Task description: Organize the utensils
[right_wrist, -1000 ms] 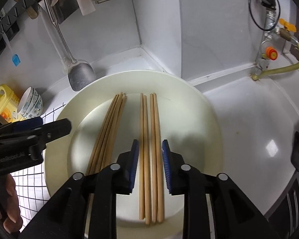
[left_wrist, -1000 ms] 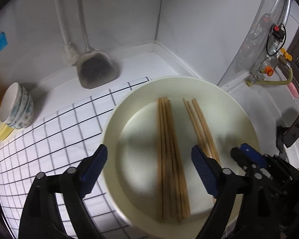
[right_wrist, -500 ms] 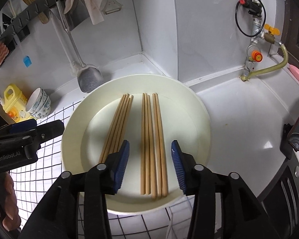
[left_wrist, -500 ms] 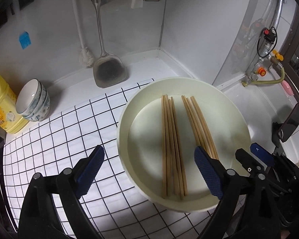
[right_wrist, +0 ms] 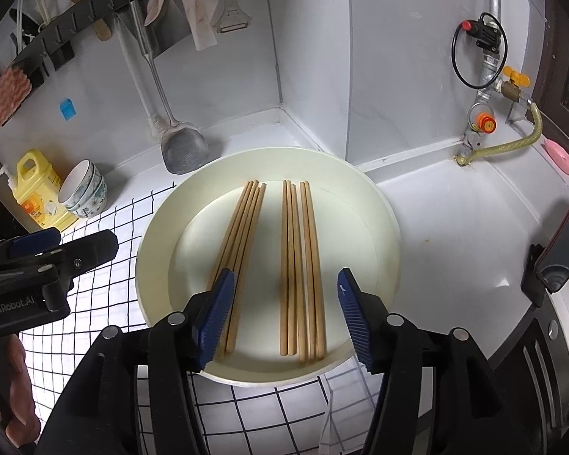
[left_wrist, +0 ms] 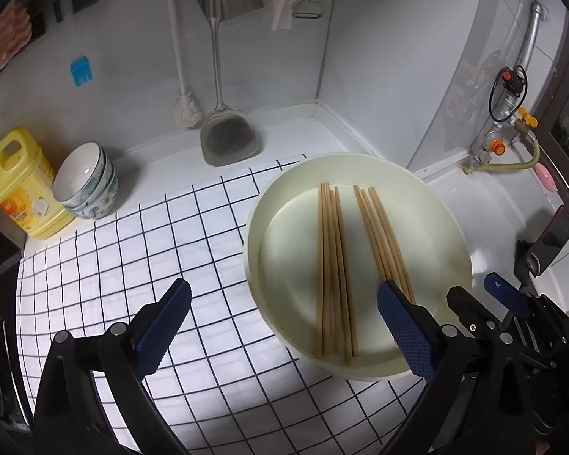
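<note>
Hovering at plate (right_wrist: 392,227) near rim, both claws wide (holding nothing), right claw (right_wrist: 284,318) framing right chopsticks (right_wrist: 299,265)

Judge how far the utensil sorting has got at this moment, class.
Done: the chopsticks lie in two tidy bundles, a left one and a right one, on the cream plate. In hand: nothing; the left gripper and the right gripper hover with jaws open. Left: possibly none, since no loose sticks show.
</note>
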{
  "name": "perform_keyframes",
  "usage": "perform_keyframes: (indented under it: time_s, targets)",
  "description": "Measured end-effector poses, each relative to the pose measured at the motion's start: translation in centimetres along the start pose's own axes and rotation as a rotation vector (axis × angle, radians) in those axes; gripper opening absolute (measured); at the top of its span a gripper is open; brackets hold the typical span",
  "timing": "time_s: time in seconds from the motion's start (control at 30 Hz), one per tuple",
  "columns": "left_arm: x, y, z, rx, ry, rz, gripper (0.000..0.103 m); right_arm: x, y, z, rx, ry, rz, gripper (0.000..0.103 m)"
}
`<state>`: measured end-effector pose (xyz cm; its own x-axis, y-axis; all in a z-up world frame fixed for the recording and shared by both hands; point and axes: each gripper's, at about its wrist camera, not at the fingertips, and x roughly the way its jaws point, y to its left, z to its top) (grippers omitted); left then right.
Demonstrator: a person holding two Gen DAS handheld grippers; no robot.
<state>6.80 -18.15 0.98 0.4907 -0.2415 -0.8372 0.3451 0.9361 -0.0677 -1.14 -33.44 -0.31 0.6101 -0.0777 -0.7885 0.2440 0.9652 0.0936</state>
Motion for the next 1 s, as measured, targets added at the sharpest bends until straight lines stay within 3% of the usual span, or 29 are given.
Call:
perform_keyframes:
  time_s: [0.43, 1.0]
  targets:
    - [-0.3, 1.3, -0.9, -0.033, 0.019, 0.047, 0.097, -0.2, 0.7, -0.4, 0.002, 0.026, -0.002, 0.061]
    - [-0.7, 1.2, -0.9, -0.018, 0.009, 0.069, 0.097, -0.3, 1.1, -0.5, -0.005, 0.036, -0.010, 0.062]
